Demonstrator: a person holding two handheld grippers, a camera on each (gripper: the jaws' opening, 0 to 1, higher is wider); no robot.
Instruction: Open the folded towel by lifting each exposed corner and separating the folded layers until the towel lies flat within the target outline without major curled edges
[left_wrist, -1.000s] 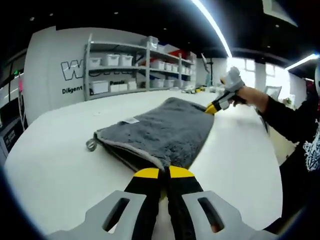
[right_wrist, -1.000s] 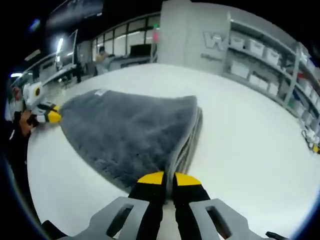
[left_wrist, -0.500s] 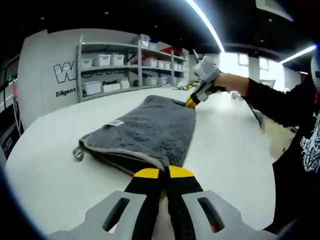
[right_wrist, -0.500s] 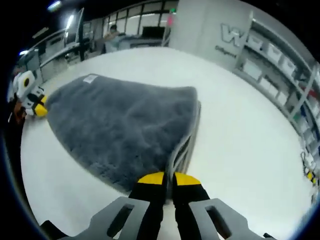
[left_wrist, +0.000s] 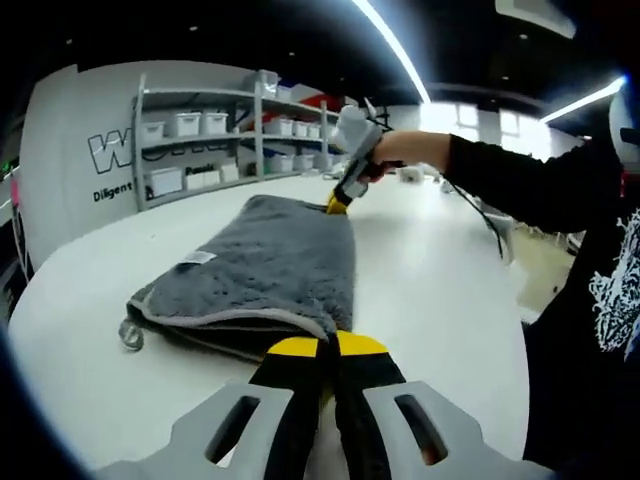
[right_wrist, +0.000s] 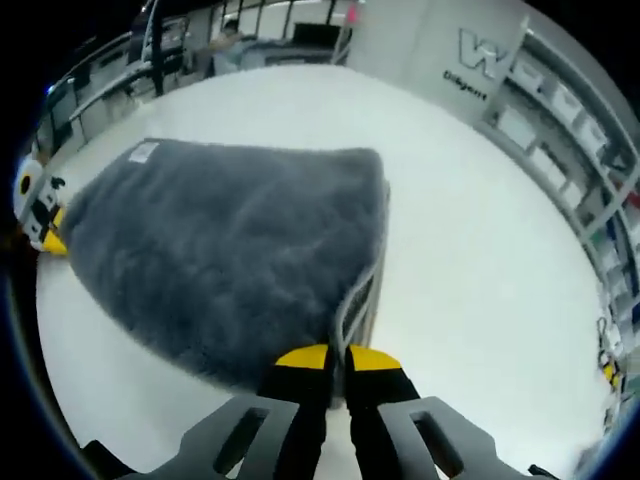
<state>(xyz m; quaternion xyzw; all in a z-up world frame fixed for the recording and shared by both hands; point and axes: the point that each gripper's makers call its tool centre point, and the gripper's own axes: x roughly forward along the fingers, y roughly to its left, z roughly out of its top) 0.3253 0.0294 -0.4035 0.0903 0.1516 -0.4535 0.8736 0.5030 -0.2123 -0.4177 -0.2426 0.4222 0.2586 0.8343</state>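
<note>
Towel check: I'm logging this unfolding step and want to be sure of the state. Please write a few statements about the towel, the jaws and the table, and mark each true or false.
1. The grey towel lies on a white table. True.
2. The left gripper has its jaws open, clear of the towel. False: they are shut on a towel corner.
3. The right gripper is shut on the towel's edge. True.
4. The towel is spread out as a single flat layer. False: stacked folded layers show at its edge.
5. A white label sits on the towel's top surface. True.
6. The shelves behind the table are bare. False: they hold white bins.
</note>
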